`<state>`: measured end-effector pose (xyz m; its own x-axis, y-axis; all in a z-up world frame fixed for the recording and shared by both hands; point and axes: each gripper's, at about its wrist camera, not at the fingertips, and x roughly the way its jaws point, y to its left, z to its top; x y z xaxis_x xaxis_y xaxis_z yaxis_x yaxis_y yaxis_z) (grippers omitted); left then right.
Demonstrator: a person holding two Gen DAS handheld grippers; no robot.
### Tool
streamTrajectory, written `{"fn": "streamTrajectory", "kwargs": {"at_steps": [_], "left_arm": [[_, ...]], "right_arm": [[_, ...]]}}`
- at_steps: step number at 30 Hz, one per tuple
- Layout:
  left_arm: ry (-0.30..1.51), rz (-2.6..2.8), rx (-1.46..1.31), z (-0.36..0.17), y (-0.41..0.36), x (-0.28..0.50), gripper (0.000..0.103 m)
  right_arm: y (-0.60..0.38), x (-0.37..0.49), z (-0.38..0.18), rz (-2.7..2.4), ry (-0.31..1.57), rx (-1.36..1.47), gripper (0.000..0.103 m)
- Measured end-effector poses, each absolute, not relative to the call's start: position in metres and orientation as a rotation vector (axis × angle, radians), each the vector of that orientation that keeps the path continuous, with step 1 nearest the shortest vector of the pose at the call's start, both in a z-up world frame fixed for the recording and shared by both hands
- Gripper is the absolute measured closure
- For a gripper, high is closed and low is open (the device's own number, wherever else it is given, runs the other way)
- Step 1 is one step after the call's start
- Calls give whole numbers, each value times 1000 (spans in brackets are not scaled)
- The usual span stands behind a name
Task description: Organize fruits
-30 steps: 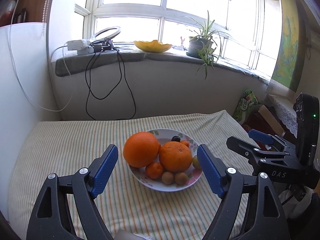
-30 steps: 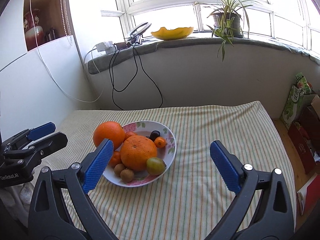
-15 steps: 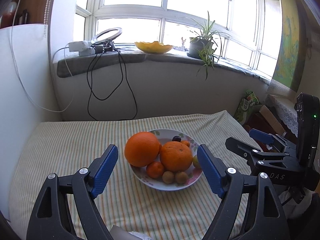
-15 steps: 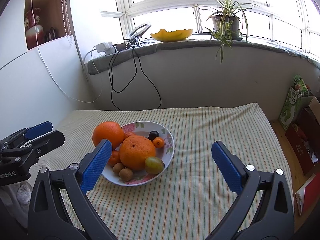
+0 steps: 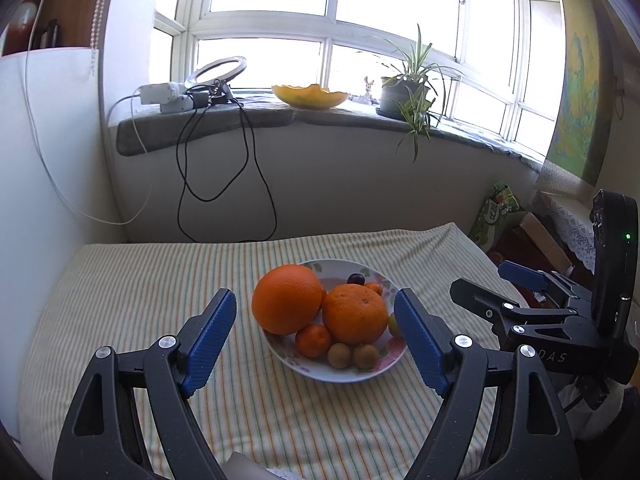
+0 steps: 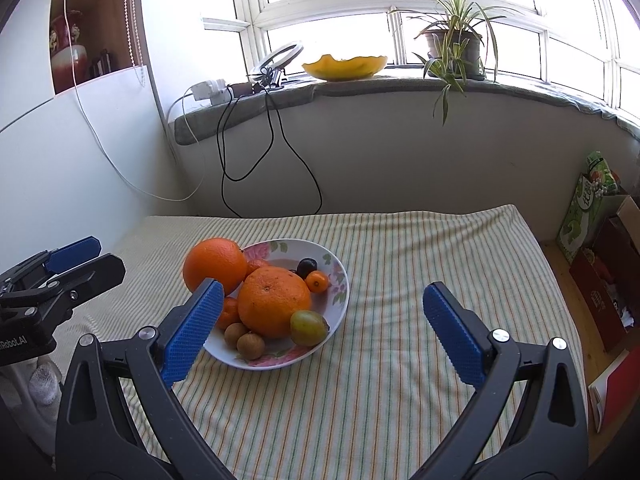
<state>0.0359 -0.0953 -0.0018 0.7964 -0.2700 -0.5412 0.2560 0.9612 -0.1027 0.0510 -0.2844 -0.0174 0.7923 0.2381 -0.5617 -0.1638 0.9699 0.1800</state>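
Almost nothing has shifted since a second ago: both grippers hover in the same spots over the striped tablecloth (image 6: pixel 392 344), and the fruit lies as it did.

The left gripper (image 5: pixel 316 338) has its blue pads spread wide with nothing between them; in its own view the bowl sits beyond the gap, untouched. The right gripper (image 6: pixel 320 332) likewise stands with its fingers well apart and empty, its left pad overlapping the near rim of the bowl in the picture but not pressing on anything, and bare cloth ahead of its right pad.

The floral bowl (image 6: pixel 340 280) rests on the cloth, nearer the left side of the table. A large smooth orange (image 6: pixel 215 265) leans on the bowl's left rim. A second, bumpier orange (image 6: pixel 276 300) fills the middle. At the front lie two small brown fruits (image 6: pixel 244 340) side by side, touching, with a green-yellow fruit (image 6: pixel 308 327) just to their right against the bumpy orange. A small tangerine (image 5: pixel 313 340) is tucked between the two oranges at the front. Toward the back sit a dark plum-like fruit (image 6: pixel 306 267) and a tiny orange kumquat (image 6: pixel 317 281), touching each other.

On the windowsill behind stand a yellow dish (image 6: pixel 344 66), a potted spider plant (image 6: pixel 454 46) and a ring light (image 6: pixel 280 56) with cables hanging down.
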Motion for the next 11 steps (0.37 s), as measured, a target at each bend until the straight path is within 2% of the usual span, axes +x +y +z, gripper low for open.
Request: {"fn": "streamTrajectory", "kwargs": {"at_steps": [11], "left_arm": [[583,-284,-24,-4,-92,38,22]], "right_arm": [[-286,56,-23,217,638,124,1]]}}
